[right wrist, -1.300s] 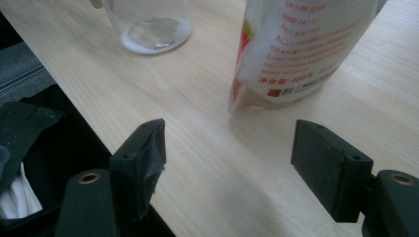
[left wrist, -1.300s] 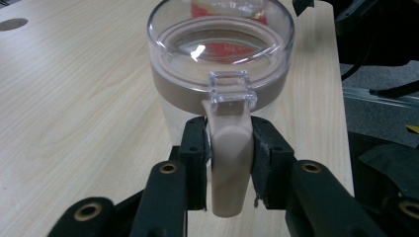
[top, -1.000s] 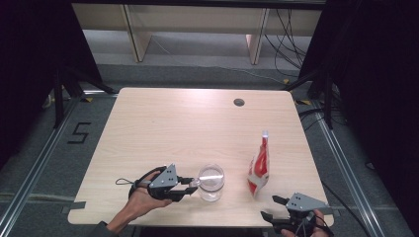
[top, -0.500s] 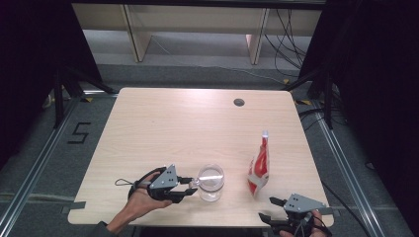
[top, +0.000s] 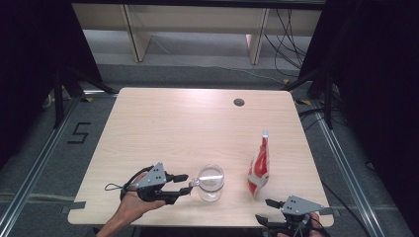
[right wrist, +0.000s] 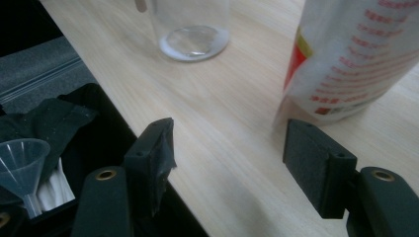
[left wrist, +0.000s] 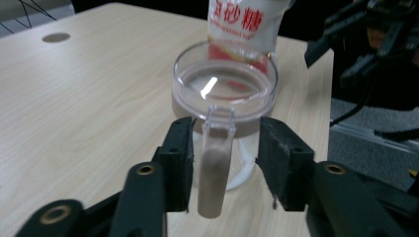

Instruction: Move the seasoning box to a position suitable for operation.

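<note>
— Tools first, nearest us: how do we find the left tool [top: 184,183]?

— We hold it low over the near edge of the counter [top: 163,118], lying roughly level and aimed at the glass mug [top: 211,182]. In the left gripper view its jaws stand on either side of the mug's handle [left wrist: 215,163] with a gap on each side, so we are not pinching it. The jaws have just been opening, with the handle between them.

— And the right tool [top: 263,210]?

— It sits at the near right corner of the counter, partly over the edge. In the right gripper view its jaws are spread with bare wood between them, holding nothing. They have just been closing a little, yet a wide gap remains.

— Where is the mug itself?

— We see it standing upright on the counter near the front edge, just right of the left tool, clear-walled, its handle turned toward that tool.

— What lies past it?

— A red and white pouch [top: 259,165] stands upright to the right of the mug, apart from it and just beyond the right tool. Farther back we see a small dark round hole [top: 239,102] in the counter near the far edge. Below the counter's edge, the right gripper view shows a clear funnel [right wrist: 22,165] in a dark bin.
</note>
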`<state>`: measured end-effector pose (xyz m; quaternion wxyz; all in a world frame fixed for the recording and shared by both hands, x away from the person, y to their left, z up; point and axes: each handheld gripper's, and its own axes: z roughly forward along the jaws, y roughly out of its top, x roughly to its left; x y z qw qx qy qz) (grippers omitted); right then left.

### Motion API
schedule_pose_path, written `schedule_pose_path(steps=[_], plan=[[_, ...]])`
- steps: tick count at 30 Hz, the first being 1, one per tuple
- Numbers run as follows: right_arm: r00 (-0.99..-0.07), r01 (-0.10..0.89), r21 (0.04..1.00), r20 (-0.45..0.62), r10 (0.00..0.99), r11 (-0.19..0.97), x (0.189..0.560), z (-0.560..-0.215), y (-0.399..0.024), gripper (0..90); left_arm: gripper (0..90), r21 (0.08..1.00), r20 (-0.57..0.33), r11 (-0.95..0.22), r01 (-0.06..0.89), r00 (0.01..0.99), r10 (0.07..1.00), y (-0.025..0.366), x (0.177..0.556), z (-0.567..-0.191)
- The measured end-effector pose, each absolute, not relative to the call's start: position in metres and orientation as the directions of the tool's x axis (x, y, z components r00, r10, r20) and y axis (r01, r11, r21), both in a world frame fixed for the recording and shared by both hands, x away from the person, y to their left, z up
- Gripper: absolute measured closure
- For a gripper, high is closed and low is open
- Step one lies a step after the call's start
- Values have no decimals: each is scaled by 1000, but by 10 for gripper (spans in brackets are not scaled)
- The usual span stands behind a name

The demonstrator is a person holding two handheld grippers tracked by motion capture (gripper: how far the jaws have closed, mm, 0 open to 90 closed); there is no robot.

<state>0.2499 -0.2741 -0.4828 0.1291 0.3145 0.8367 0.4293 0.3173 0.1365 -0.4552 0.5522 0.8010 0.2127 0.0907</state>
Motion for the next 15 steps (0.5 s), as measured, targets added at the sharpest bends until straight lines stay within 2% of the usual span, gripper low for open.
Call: schedule_pose_path(steps=[6,9,10,12,13,15], plan=[[-791,392,813,60,609,430,246,-480,-266,421,716,938,-88,-262,227,887,453,137,313,-444],[-801,373,825,54,596,426,246,-479,-261,424,743,930,-92,-276,242,881,464,131,312,-443],[-794,378,825,56,606,420,245,-479,-259,427,752,929,-67,-297,223,887,458,130,313,-443],[-783,403,824,83,617,400,242,-478,-256,435,769,924,-93,-284,255,871,482,127,312,-445],[-796,355,840,41,604,410,245,-477,-255,436,777,924,-93,-281,258,868,489,125,313,-445],[-795,352,846,44,605,401,244,-476,-252,435,792,926,-75,-289,241,871,486,124,316,-445]])
